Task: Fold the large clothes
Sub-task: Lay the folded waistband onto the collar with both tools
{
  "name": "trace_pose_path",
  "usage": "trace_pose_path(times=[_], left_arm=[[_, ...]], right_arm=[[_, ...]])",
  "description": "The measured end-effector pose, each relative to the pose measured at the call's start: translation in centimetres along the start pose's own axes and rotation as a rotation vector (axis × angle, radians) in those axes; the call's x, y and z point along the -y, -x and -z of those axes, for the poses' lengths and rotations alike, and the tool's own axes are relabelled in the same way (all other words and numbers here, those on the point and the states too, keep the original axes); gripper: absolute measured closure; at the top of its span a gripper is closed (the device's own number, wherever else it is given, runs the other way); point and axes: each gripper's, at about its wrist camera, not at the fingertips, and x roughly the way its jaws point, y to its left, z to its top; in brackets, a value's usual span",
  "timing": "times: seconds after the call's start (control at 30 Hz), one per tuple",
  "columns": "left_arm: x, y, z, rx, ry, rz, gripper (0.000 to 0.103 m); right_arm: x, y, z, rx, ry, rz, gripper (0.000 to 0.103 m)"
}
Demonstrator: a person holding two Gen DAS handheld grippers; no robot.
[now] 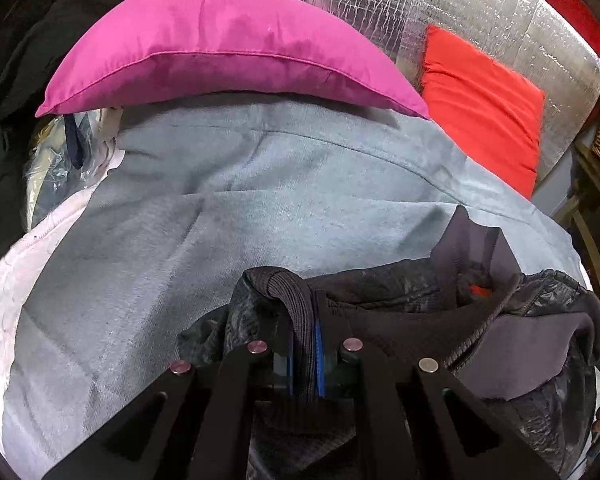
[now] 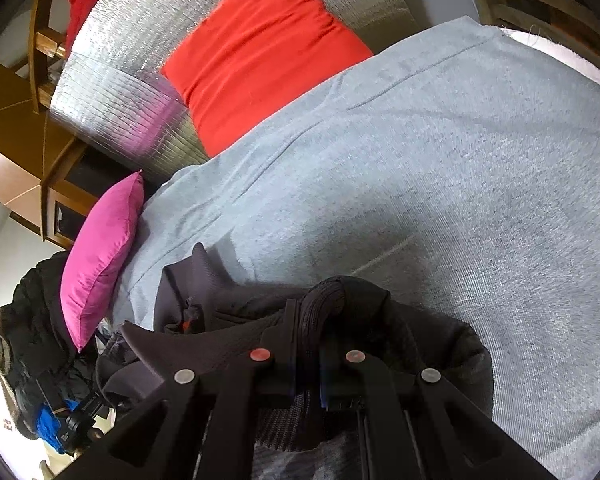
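Both tongs are clamped tight: the left gripper pinches a ribbed cuff of the dark quilted jacket, and the right gripper bites its other ribbed edge. The jacket sits low in frame on the grey knitted blanket, below the pink satin cushion. Best now: keep both edges level and taut, and lay them down together.

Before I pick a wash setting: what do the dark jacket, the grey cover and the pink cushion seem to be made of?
Dark jacket: looks like a thin quilted synthetic shell with a slight sheen, plus matte ribbed knit cuffs.
Grey cover: soft matte knit or fleece, judging by its fine ribbed, fuzzy texture.
Pink cushion: smooth woven fabric, faintly glossy, with a piped seam; possibly satin or polyester.
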Motion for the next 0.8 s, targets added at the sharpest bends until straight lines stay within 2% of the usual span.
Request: trace_pose_path(times=[0.8], left_arm=[[0.2, -1.9, -0.2, -0.032, -0.016, -0.023, 0.094]], right_arm=[[0.2, -1.7, -0.5, -0.054, -0.012, 0.045, 0.096]])
